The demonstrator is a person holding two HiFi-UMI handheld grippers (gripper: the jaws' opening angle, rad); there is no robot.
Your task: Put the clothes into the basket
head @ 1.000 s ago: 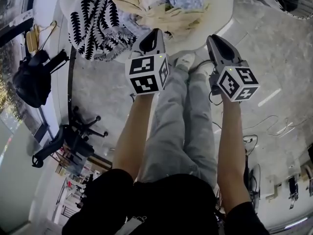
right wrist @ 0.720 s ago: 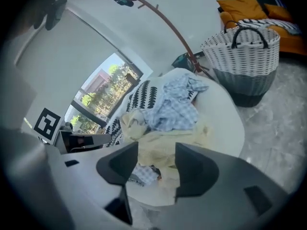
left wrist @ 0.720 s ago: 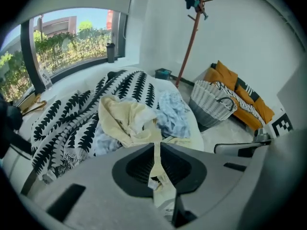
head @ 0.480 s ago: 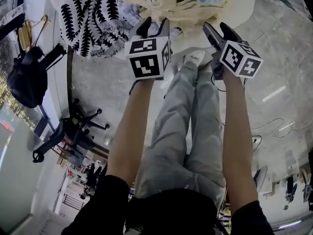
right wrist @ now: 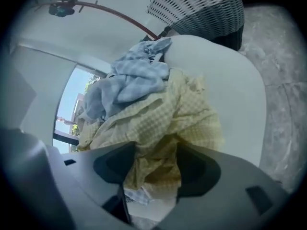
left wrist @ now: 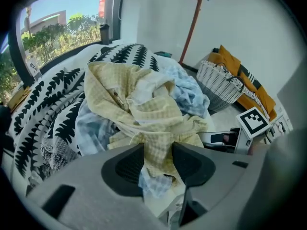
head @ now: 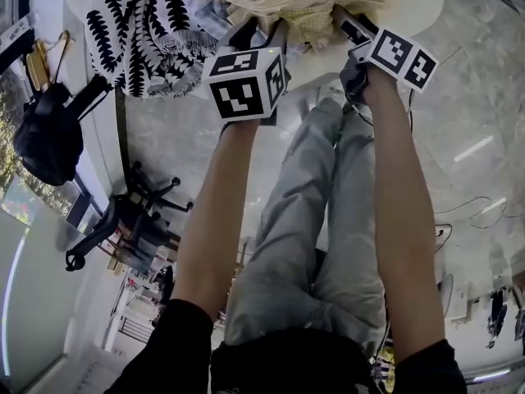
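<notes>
A heap of clothes lies on a white round table (head: 414,11). On top is a yellow checked shirt (head: 283,2), with a pale blue garment (left wrist: 189,92) behind it and a black-and-white leaf-print cloth (head: 139,31) on the left. My left gripper (head: 261,33) is down on the heap's near edge. Its jaws are opening, with a fold of the yellow shirt (left wrist: 144,114) between them. My right gripper (head: 349,23) is also opening, with the yellow shirt (right wrist: 177,114) in the gap. A white wicker basket (left wrist: 218,83) stands on the floor beyond the table.
The person's grey-trousered legs (head: 320,220) stand under the table edge. A black bag (head: 45,134) and an office chair (head: 123,220) are at the left. Cables (head: 476,212) trail on the floor at the right. A brown coat-stand pole (left wrist: 192,23) rises behind the heap.
Both grippers have dropped onto the clothes heap and their jaws have gone from shut to open. The right gripper has rolled, so its marker cube shows a different face.
</notes>
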